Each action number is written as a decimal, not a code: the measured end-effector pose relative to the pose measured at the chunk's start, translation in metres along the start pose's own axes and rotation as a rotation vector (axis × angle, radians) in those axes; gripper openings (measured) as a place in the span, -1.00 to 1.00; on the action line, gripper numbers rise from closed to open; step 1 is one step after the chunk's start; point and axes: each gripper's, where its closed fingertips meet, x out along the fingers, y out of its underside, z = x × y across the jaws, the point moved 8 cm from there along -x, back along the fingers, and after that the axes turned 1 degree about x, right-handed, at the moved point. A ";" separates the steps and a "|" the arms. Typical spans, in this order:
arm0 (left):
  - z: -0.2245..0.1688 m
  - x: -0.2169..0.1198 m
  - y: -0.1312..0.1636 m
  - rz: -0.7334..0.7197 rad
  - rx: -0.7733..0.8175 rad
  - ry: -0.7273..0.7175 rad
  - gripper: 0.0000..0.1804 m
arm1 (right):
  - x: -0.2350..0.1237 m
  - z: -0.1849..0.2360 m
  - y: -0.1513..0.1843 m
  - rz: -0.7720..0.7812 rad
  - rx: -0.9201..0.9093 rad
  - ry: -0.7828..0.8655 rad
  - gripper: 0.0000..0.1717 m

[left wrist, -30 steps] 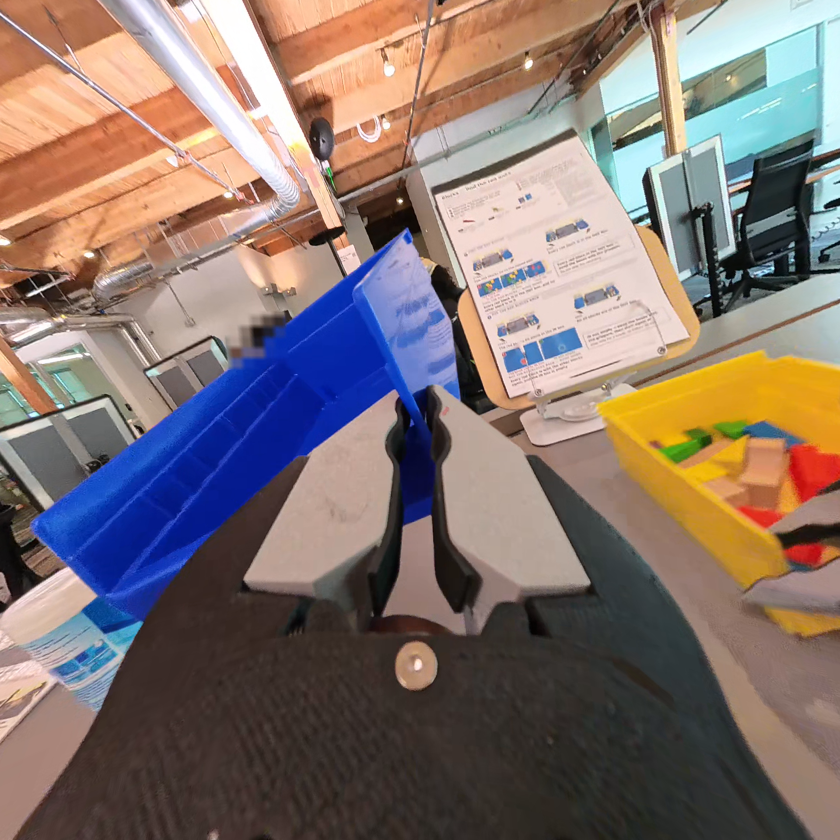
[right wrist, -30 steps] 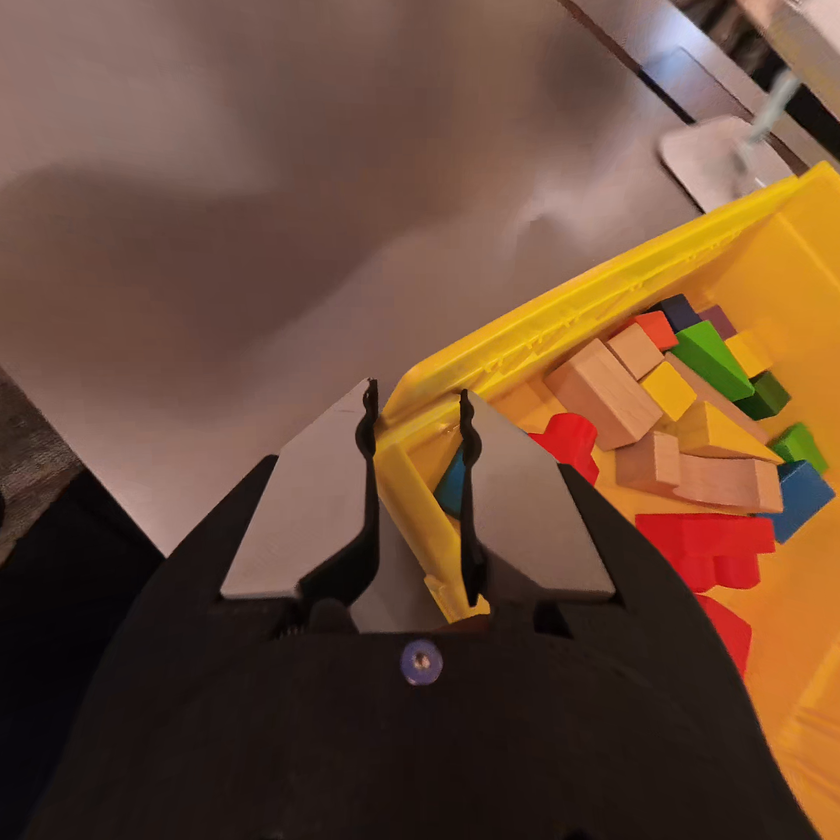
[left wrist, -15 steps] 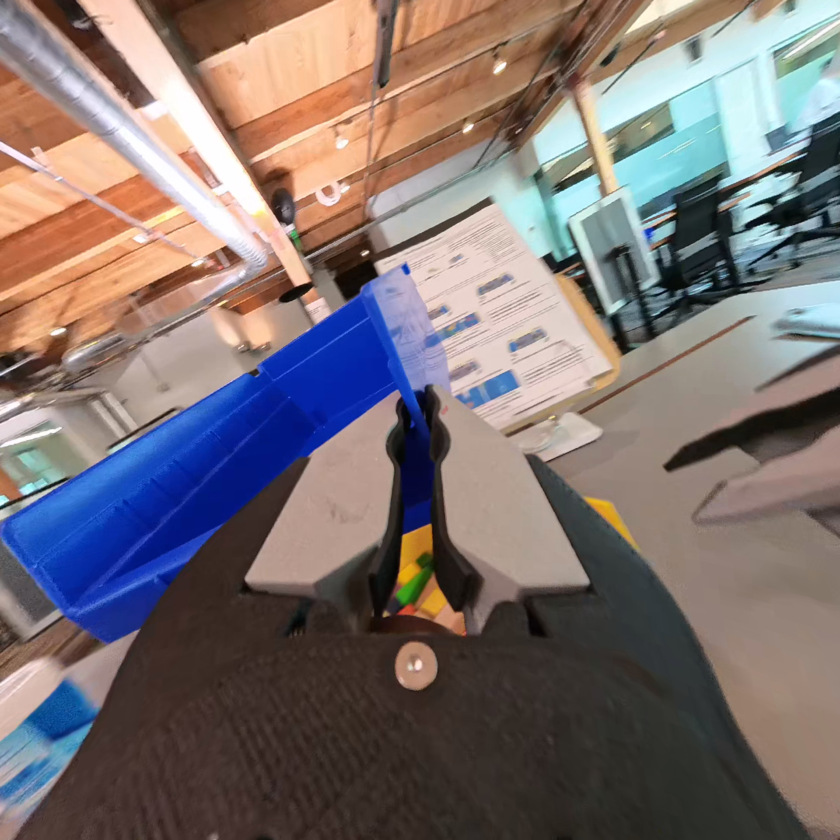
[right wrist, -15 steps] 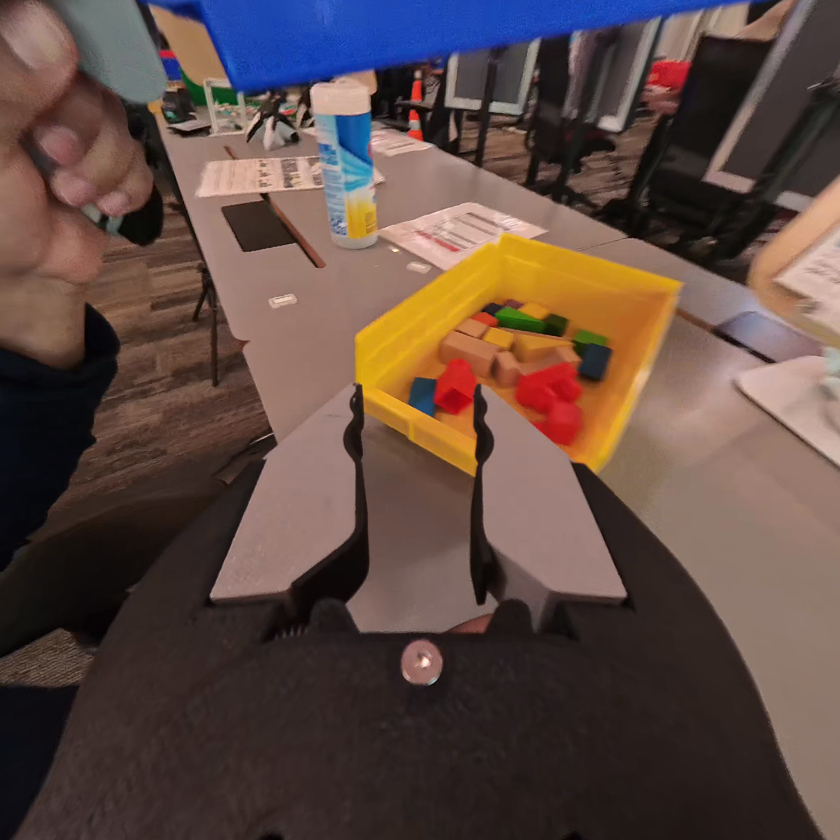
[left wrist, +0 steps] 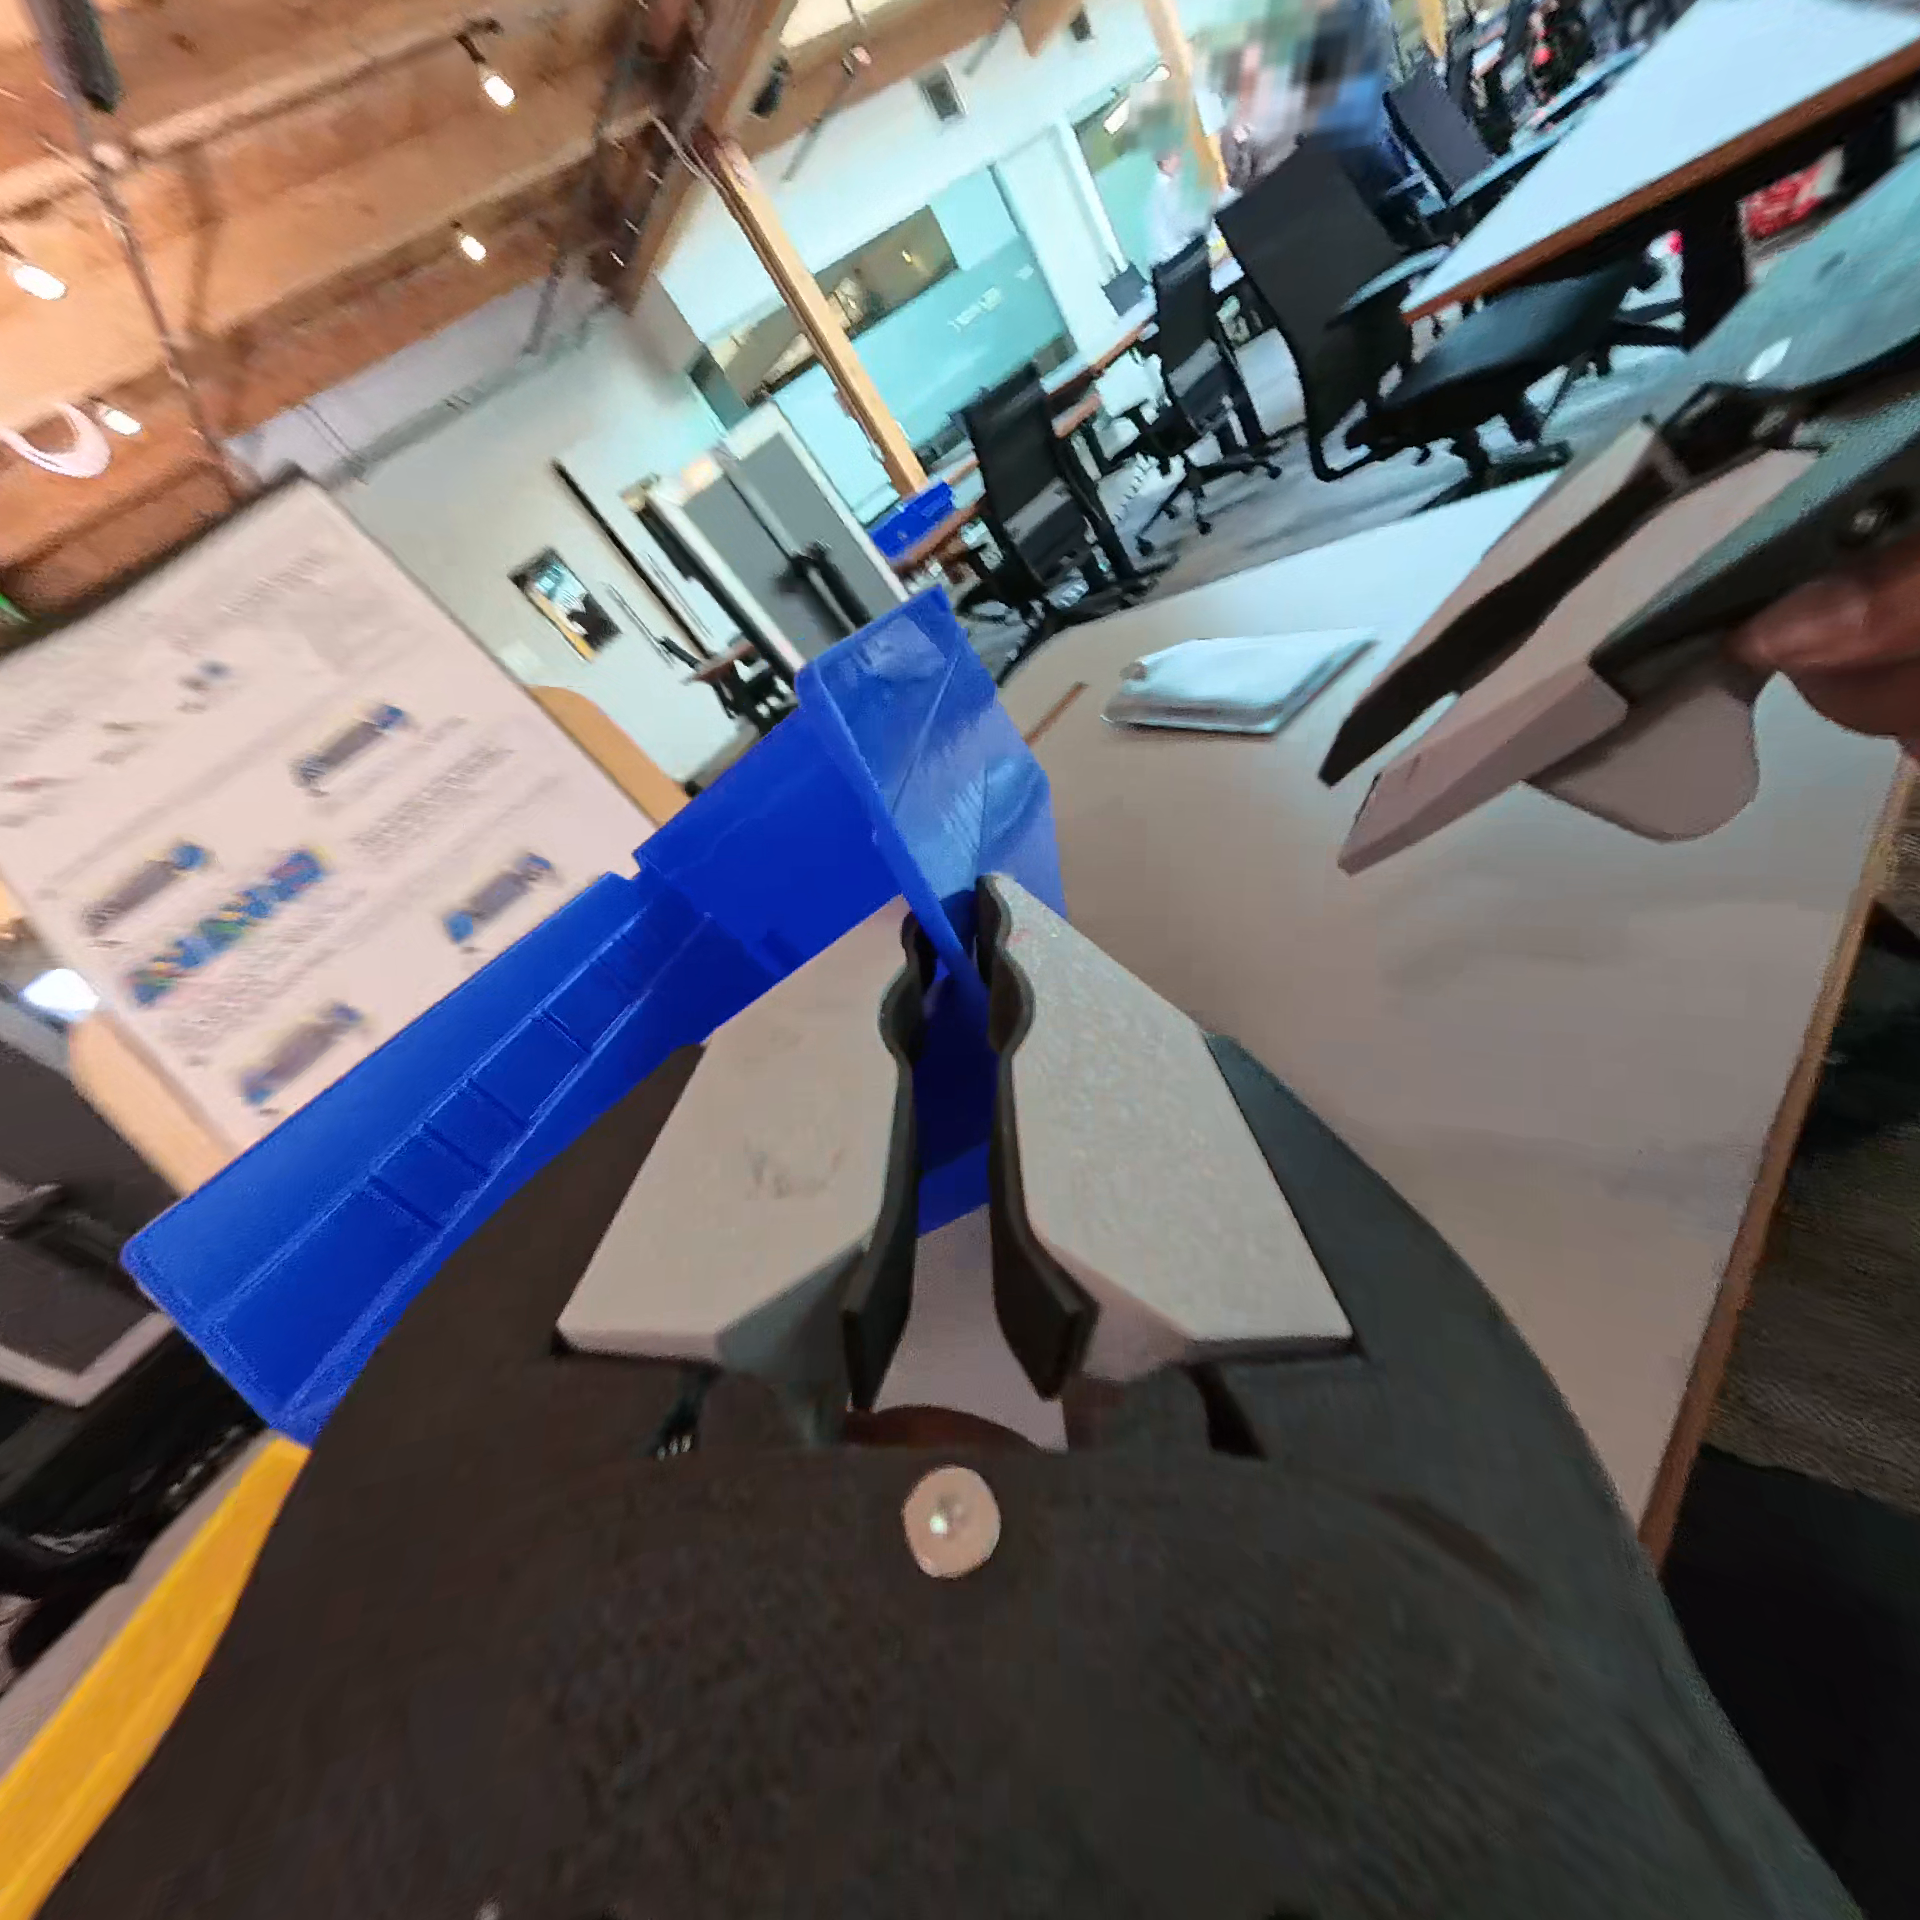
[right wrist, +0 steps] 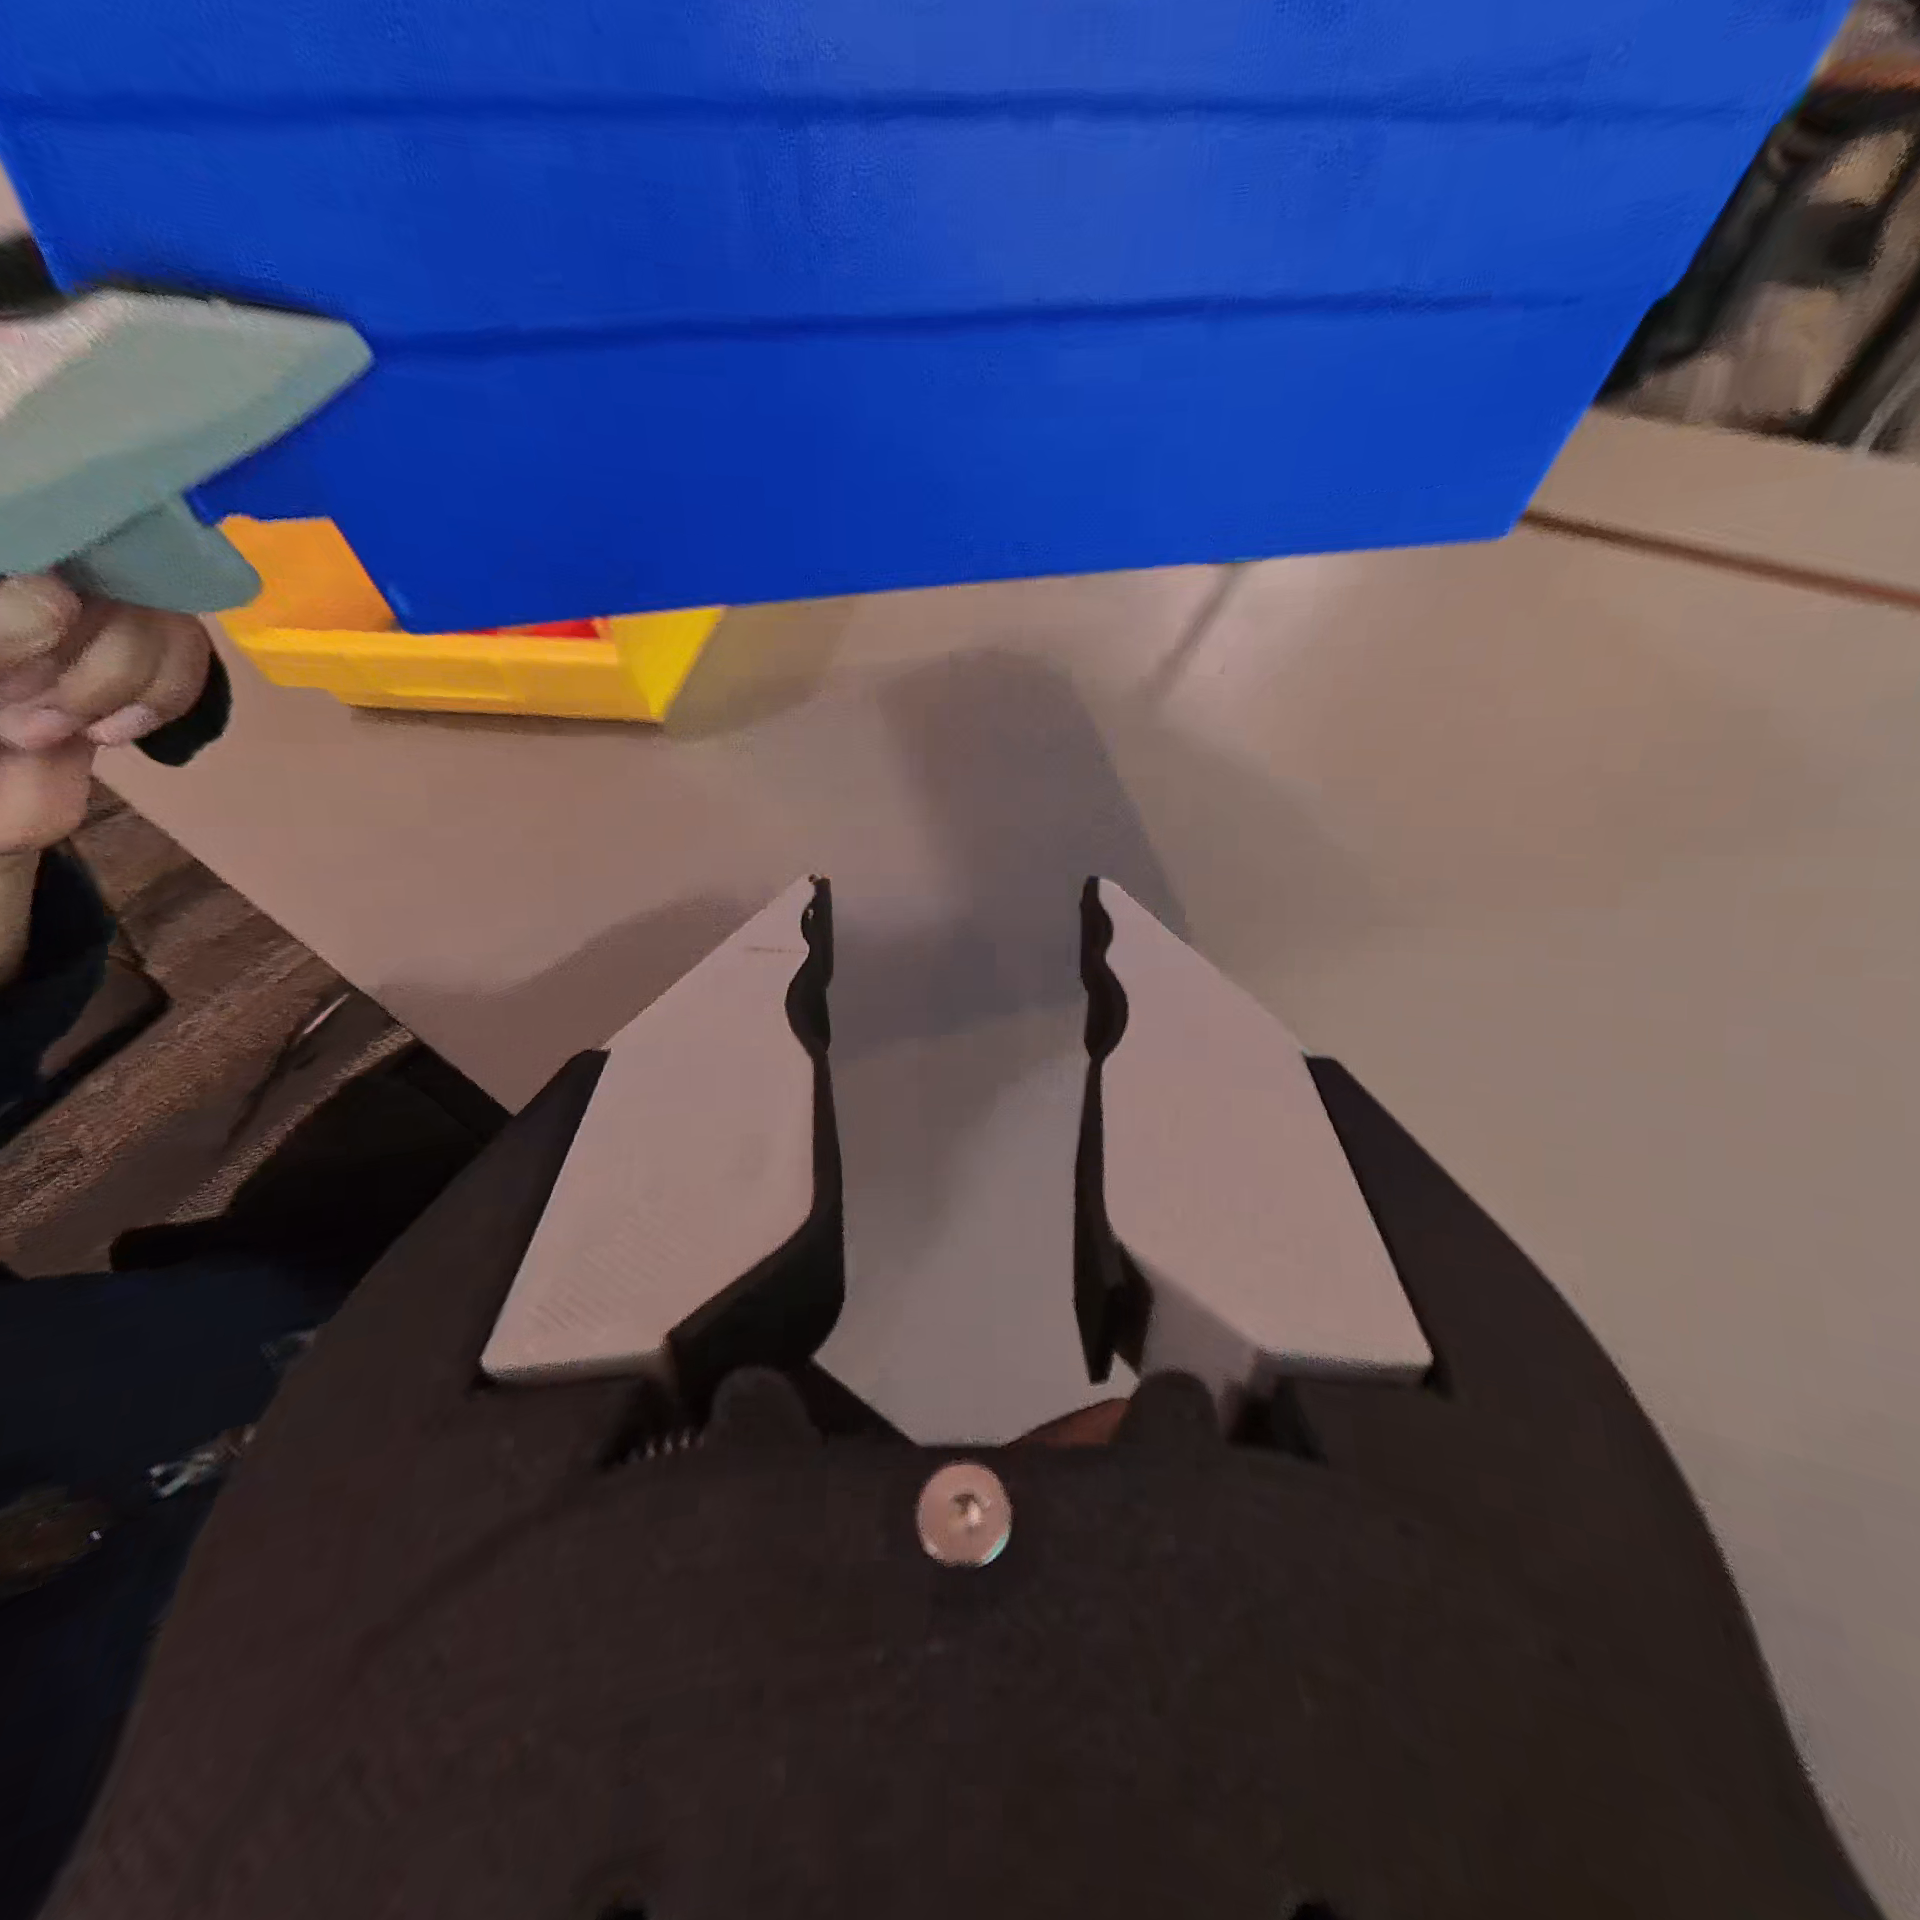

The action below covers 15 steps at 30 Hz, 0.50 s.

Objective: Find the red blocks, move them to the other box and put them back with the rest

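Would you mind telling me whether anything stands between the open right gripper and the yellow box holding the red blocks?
Yes. The blue box, clamped at its wall by the left gripper, hangs above the yellow box and covers most of it. The table ahead of the right gripper is bare.

Grey counter (left wrist: 1403, 1039) with a wood-coloured edge band ran along the near right side. A flat silvery pad or tablet (left wrist: 1242, 681) lay toward the far edge. An instruction sheet (left wrist: 208, 810) stood propped on a tan board at the far left, print blurred. Beyond: black office chairs (left wrist: 1039, 499), another long table (left wrist: 1683, 145), glass partitions, timber ceiling beams (left wrist: 260, 156) with small lights. Carpet (right wrist: 208, 1039) below the near edge.
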 end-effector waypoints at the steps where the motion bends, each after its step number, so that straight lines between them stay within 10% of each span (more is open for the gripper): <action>1: -0.011 0.013 0.007 0.023 -0.007 0.019 -0.95 | -0.004 -0.011 0.007 0.013 0.023 0.021 -0.46; 9: -0.083 0.089 0.052 0.209 -0.249 0.245 -0.84 | 0.014 -0.034 0.033 -0.049 0.152 0.068 -0.41; 15: -0.030 0.011 0.043 0.178 -0.441 0.412 -0.46 | 0.027 0.007 0.022 -0.068 0.036 0.000 -0.37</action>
